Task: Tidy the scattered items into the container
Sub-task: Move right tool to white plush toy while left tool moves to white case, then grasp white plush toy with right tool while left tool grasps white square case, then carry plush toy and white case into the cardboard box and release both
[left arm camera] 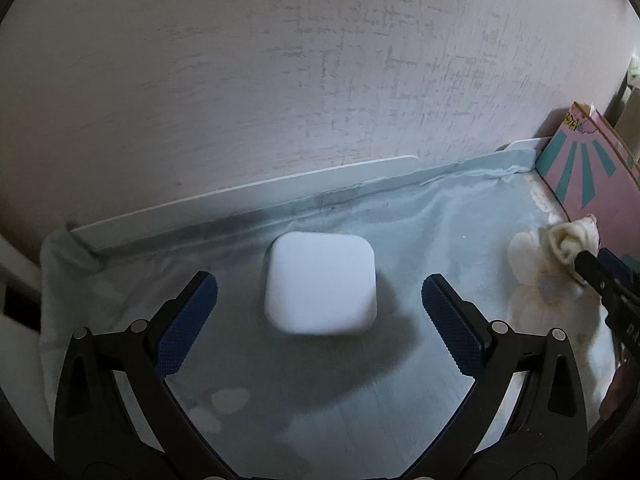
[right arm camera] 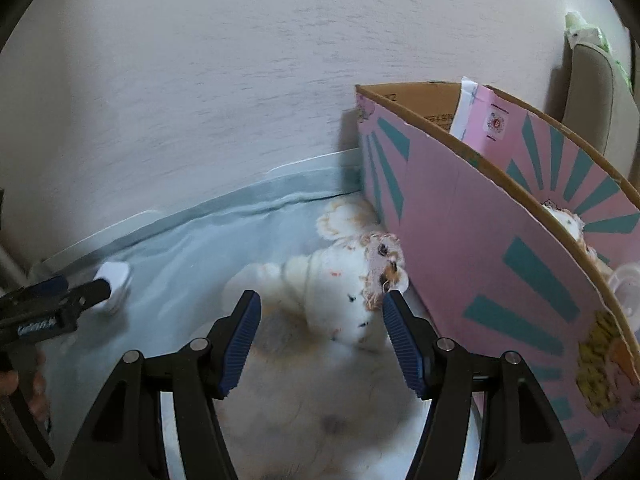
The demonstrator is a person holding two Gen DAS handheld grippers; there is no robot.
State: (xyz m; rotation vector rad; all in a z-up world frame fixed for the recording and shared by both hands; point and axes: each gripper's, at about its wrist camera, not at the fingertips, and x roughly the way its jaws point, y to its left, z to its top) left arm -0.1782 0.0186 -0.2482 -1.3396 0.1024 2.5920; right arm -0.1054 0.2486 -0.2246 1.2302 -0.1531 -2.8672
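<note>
A white rounded-square case (left arm camera: 320,272) lies on the pale blue cloth (left arm camera: 420,216). My left gripper (left arm camera: 319,280) hovers over it, open, with a blue pad on either side and clear of it. In the right wrist view the case (right arm camera: 118,274) shows beyond the left gripper (right arm camera: 84,285). A white plush toy (right arm camera: 340,284) with a pinkish face lies against the pink cardboard box (right arm camera: 480,240). My right gripper (right arm camera: 321,297) is open just above the toy, its pads not touching it. The left wrist view shows the toy (left arm camera: 560,246) by the right gripper (left arm camera: 598,259).
The box stands open-topped at the right, with teal rays on its side and another plush (right arm camera: 568,220) inside. A textured wall (left arm camera: 280,80) with a white ledge (left arm camera: 260,194) runs along the back. A chair back (right arm camera: 588,92) stands behind the box. A hand (right arm camera: 12,384) holds the left gripper.
</note>
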